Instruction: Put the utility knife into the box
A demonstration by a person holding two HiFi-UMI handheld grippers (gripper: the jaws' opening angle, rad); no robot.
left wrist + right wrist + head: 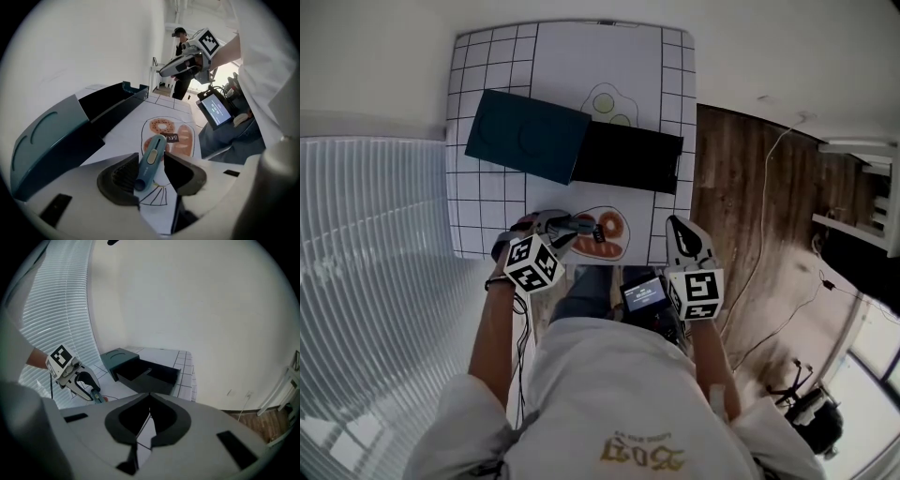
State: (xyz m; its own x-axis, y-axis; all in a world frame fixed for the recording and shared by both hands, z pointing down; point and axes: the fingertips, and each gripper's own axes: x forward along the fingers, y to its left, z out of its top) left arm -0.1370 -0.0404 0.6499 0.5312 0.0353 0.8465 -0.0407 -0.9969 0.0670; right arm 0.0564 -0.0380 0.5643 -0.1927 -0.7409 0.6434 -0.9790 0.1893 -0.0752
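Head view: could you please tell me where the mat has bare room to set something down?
Free: the far strip of the mat beyond the black tray and egg drawing, and the grid squares between the teal lid and the left gripper. Crowded: the near edge, where the utility knife sits between its open jaws over the bread drawing.

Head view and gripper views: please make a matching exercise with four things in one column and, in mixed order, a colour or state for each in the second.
Things:
1. utility knife
2. box
3. lid
4. right gripper

States:
A. jaws together, nothing held
B. black, open
C. between the parted jaws of the left gripper
D. teal, at the box's left end

Pairs: 1-C, 2-B, 3-D, 4-A
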